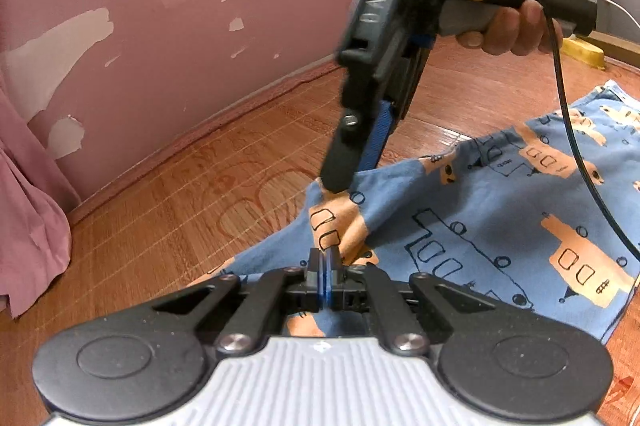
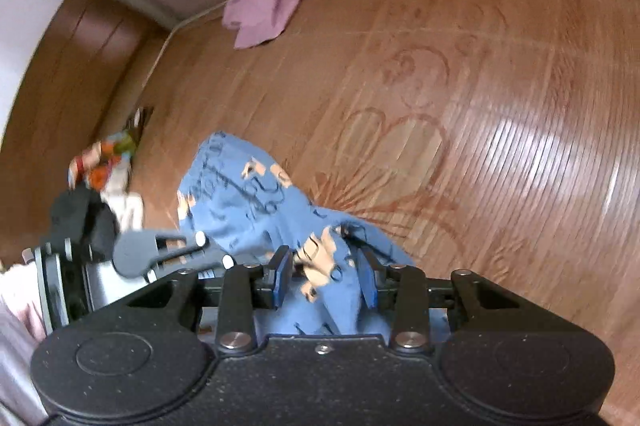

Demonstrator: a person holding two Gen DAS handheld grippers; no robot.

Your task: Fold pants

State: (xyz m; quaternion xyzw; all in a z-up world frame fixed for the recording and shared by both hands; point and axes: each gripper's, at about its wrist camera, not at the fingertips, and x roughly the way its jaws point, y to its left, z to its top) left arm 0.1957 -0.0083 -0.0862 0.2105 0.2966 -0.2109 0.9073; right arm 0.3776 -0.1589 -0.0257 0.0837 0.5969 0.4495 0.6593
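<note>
Gripper (image 1: pixel 345 168) marked "0A8"; pants (image 1: pixel 500 218) pinched.

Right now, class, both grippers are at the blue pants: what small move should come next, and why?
Probably close the right gripper first: its jaws stand apart around a bunched edge of the pants, while the left gripper is already shut on the cloth, so lifting now would raise one side only.

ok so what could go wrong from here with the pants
1. The right gripper has its fingers standing wide around a thick bunch of the pants; that hold may slip if lifted.
2. Its black cable hangs across the pants and could snag or drag the cloth.
3. The left gripper pinches cloth close to the right one, with cloth bunched between them, so the fold may come out creased.
</note>
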